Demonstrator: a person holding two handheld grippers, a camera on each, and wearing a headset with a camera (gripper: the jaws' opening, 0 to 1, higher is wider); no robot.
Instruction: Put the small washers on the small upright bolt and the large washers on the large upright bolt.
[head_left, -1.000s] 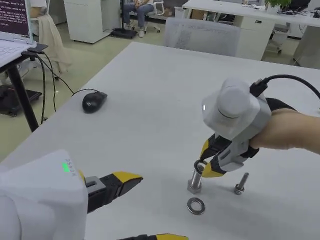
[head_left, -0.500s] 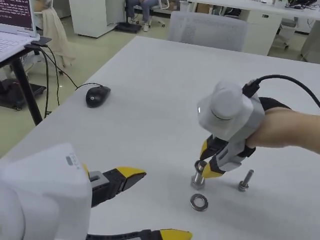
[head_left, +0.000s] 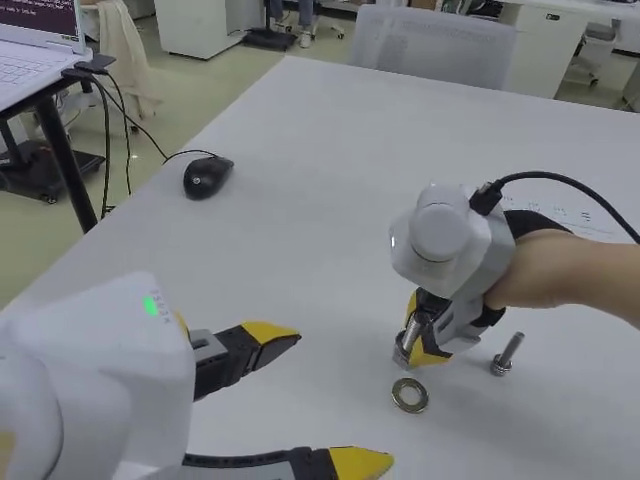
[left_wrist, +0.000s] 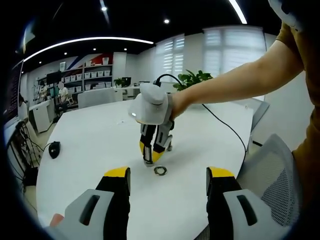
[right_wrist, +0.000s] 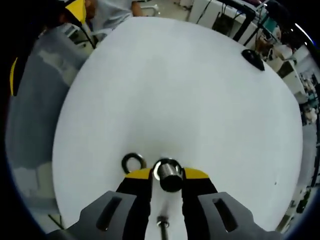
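**A:** While the right gripper (head_left: 422, 345) is clenched on a washer (right_wrist: 167, 161) directly over the large bolt (right_wrist: 170, 180), just below the middle of the head view, what worries you?

**B:** The release. In the right gripper view the ring sits around the bolt's top, between the two yellow tips. I cannot tell how far down the thread it has gone. If the jaws open while the ring is tilted, I'd expect it to catch on the thread, or tip off and roll across the table (head_left: 300, 180).

**A:** And the bolt itself?

**B:** I see nothing fixing it to the table, so a sideways nudge from the jaws could topple it. The small bolt (head_left: 503, 356) stands near it, toward the right edge of the frame. It could go over too if the gripper swings that way as it lifts.

**A:** The second washer (head_left: 399, 396)?

**B:** It lies flat just below the large bolt in the head view, apart from it. It looks thin on a smooth top, so the tips may scrape or slip when picking it up. Its size against the held one is hard to judge, so it could land on the wrong bolt.

**A:** The left gripper (head_left: 320, 400)?

**B:** It is in the lower left of the head view with its jaws spread wide, grasping nothing, well apart from the bolts. There is little risk unless it crowds in.
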